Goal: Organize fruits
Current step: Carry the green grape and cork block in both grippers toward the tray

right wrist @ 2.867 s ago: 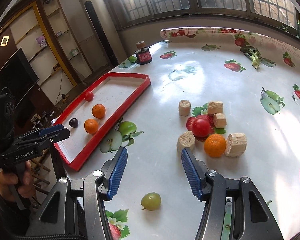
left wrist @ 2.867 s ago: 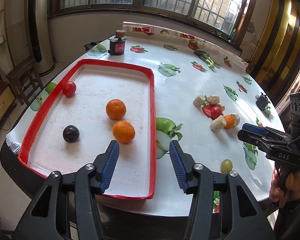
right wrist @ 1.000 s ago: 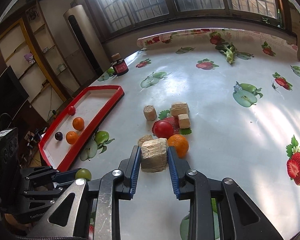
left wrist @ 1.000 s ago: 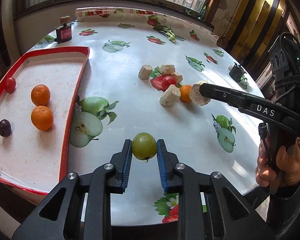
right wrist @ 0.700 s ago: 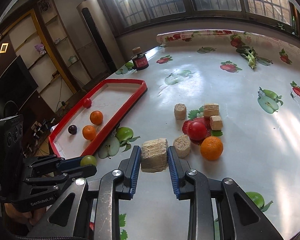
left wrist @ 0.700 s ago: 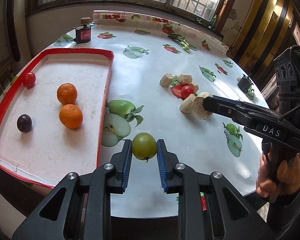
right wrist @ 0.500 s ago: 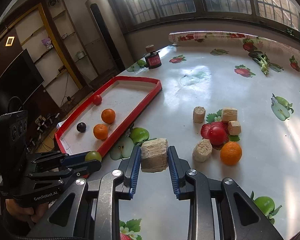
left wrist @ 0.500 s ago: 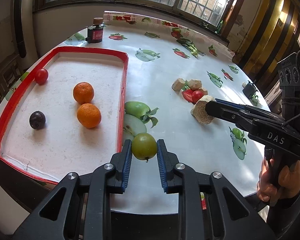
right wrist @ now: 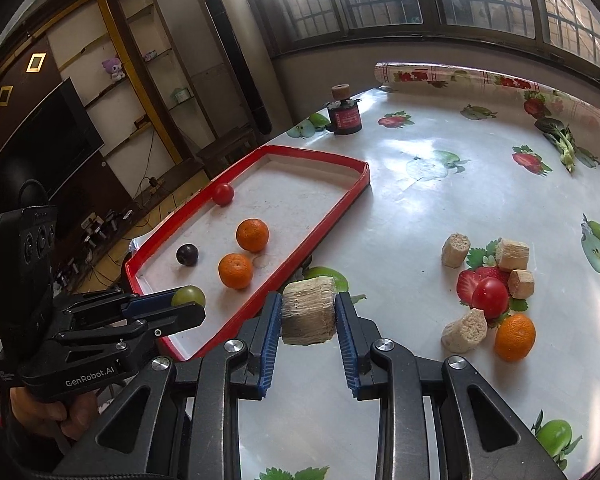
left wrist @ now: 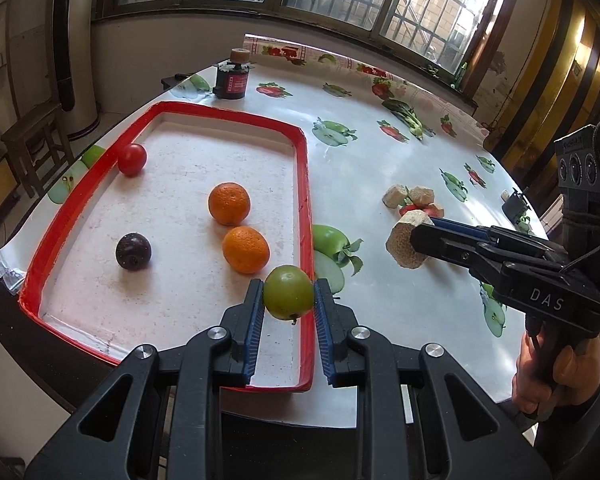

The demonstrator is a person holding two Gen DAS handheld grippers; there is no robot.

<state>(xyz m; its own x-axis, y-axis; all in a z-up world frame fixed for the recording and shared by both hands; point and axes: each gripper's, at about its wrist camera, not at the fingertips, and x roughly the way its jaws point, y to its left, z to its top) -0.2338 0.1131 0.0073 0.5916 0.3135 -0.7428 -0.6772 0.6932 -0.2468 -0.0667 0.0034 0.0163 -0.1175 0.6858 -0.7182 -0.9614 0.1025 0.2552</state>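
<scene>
My left gripper (left wrist: 289,300) is shut on a green grape (left wrist: 288,291) and holds it above the near right corner of the red-rimmed tray (left wrist: 306,184). The tray holds two oranges (left wrist: 229,203), a dark plum (left wrist: 133,251) and a red tomato (left wrist: 132,159). My right gripper (right wrist: 308,314) is shut on a tan bread chunk (right wrist: 309,310), held above the table just right of the tray (right wrist: 332,216). A tomato (right wrist: 489,297) and an orange (right wrist: 514,337) lie on the table among several bread chunks.
A dark jar with a cork lid (left wrist: 232,76) stands behind the tray. The fruit-print tablecloth (right wrist: 440,184) covers the round table. Its near edge runs just below the tray. A small black object (left wrist: 514,206) lies at the far right edge.
Both grippers have swung left toward the tray with their loads. The grape is now over the tray's near right corner, and the bread chunk is away from the fruit pile.
</scene>
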